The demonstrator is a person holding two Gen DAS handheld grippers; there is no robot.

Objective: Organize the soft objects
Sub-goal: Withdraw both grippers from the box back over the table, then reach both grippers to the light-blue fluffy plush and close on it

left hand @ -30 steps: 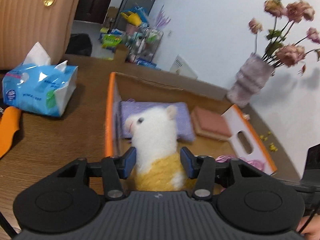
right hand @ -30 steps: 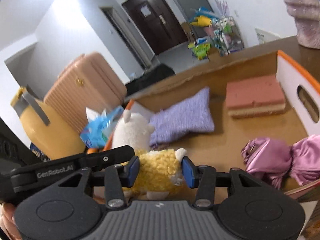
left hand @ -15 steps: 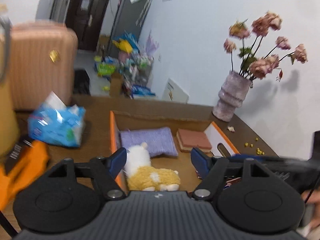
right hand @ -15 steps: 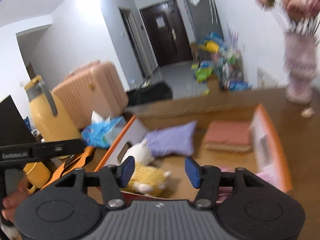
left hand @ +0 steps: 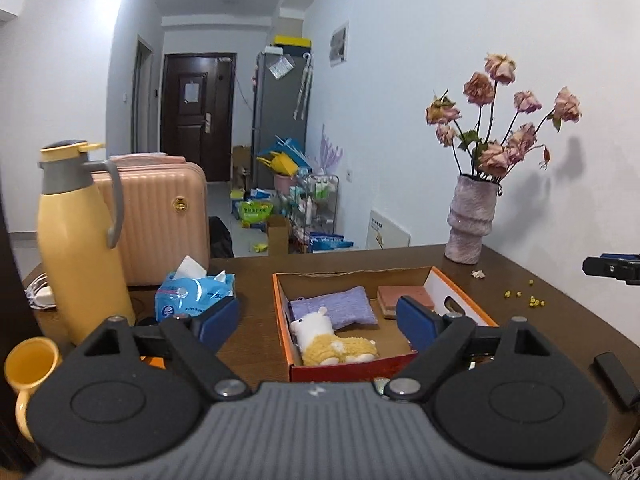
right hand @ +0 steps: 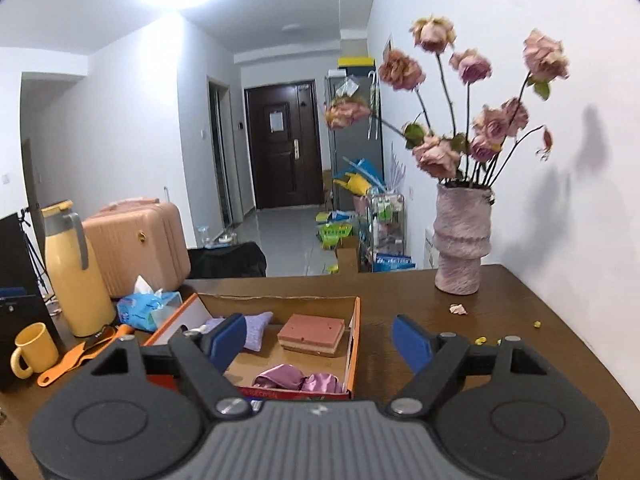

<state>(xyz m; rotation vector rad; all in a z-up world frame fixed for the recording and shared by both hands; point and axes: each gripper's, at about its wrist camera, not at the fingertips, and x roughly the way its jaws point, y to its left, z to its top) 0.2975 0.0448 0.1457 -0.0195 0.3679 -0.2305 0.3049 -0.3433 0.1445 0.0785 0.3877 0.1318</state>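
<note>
Lying on its side at seven o'clock inside orange cardboard box (left hand: 280,312) on counter (left hand: 256,320): plush alpaca (left hand: 332,340), white head, fluffy yellow body. Left hand-held gripper (left hand: 316,322) and right hand-held gripper (right hand: 320,338) just opening wide, gripping nothing.

Plush toy (left hand: 332,340) hidden, right view

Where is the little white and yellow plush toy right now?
In the left wrist view, the plush toy lies in the cardboard box, at its near left corner, just in front of the purple cloth.
</note>
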